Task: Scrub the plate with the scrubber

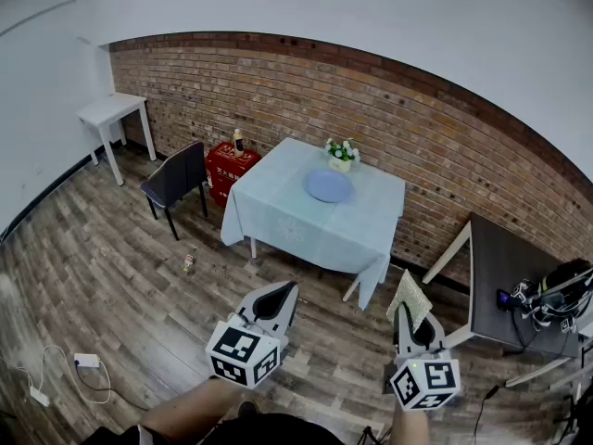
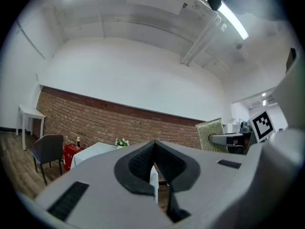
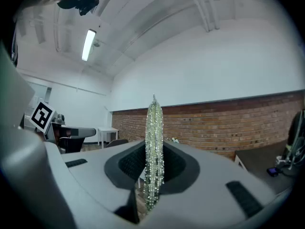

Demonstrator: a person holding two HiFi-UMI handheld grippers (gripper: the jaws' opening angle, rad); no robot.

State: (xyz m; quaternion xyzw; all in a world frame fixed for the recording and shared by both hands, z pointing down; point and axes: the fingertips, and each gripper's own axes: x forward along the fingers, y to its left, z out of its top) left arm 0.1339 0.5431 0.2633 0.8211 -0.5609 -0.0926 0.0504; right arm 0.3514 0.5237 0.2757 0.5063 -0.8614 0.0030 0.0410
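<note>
The left gripper [image 1: 283, 290] was closed on nothing, the right gripper [image 1: 405, 311] pinched the scrubber [image 1: 409, 297] upright, well apart from the plate [image 1: 329, 185] near the far edge of the table [image 1: 278, 221].

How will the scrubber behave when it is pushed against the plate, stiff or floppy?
Probably floppy: the scrubber is a thin, glittery mesh sheet standing edge-on in the right tongs, so it may bend. It looks light. The blue plate lies on a tablecloth and might slide under pressure.
</note>
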